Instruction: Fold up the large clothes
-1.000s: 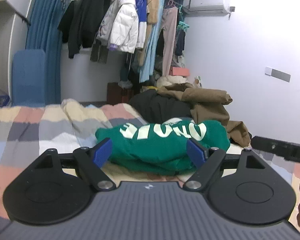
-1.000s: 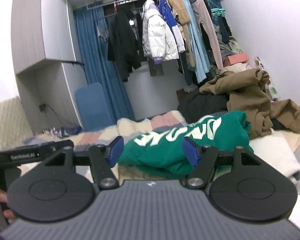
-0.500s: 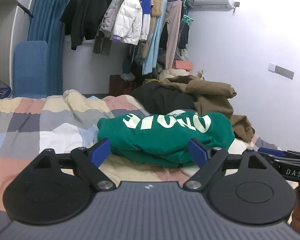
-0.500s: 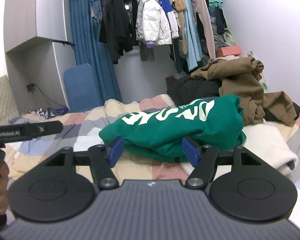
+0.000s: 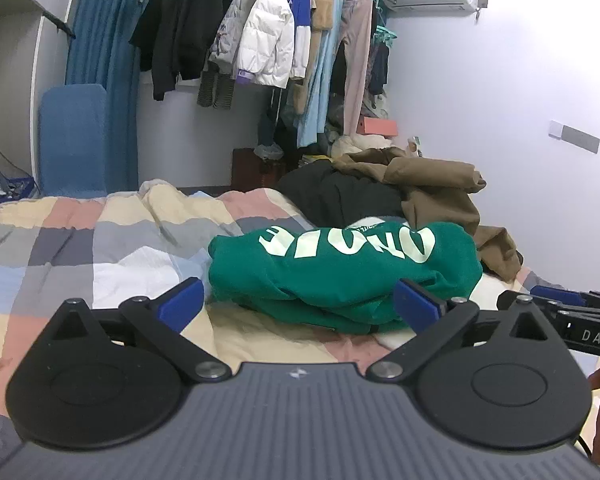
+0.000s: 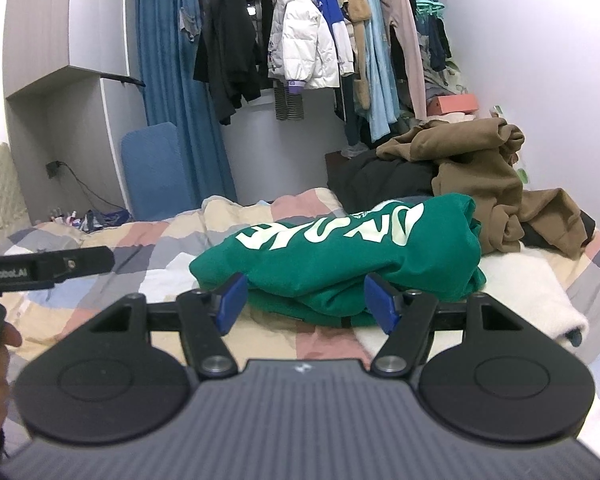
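Green sweatshirt (image 5: 340, 276) lies bundled on the bed (image 5: 100, 248), long axis crosswise — just ahead of both grippers: left gripper (image 5: 300, 308) just spread wide, right gripper (image 6: 306, 300) parted, both empty.

Green sweatshirt (image 5: 340, 276) hides the white garment's (image 6: 532, 292) near end.

One green sweatshirt (image 5: 340, 276), one brown garment (image 5: 440, 196), one white puffer jacket (image 5: 264, 40), two tools: left tool (image 5: 300, 304), right tool (image 6: 304, 300).

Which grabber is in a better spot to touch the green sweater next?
Probably the right gripper: the green sweater looks closer and centred ahead of its open jaws. The left gripper, jaws just opened wider, seems farther back.
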{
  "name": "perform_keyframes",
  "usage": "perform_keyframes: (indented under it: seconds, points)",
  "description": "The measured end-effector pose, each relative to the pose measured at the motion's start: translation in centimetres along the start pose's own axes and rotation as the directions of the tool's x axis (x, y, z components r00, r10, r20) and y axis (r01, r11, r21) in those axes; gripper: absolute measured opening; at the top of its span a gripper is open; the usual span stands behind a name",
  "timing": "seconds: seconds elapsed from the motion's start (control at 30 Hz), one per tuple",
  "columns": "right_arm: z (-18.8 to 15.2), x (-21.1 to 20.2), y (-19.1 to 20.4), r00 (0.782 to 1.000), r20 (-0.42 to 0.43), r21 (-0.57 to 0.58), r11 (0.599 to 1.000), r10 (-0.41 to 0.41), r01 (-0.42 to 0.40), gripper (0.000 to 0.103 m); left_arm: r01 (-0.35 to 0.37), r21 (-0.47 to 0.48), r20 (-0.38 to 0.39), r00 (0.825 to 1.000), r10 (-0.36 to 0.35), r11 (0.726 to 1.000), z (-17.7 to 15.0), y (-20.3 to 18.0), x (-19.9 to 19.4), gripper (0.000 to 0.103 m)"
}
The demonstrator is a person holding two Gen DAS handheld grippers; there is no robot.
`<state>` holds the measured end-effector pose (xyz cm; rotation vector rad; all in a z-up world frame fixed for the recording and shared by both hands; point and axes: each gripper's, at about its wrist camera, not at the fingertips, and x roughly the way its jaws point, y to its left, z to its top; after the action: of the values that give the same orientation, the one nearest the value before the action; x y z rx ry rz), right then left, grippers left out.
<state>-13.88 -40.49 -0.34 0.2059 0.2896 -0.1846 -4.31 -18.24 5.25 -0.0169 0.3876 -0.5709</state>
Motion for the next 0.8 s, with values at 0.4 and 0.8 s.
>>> perform_keyframes:
  seconds: [0.4, 0.8]
  points:
    - [0.6, 0.4, -0.2, 0.999, 0.009, 0.011, 0.999, -0.051, 0.051, 0.103, -0.014, 0.003, 0.004, 1.0, 0.014, 1.0, 0.0, -0.1, -0.7, 0.103]
    - [0.2, 0.2, 0.3, 0.999, -0.005, -0.01, 0.999, -0.048, 0.048, 0.103, -0.004, 0.024, -0.002, 1.0, 0.004, 1.0, 0.1, -0.3, -1.4, 0.103]
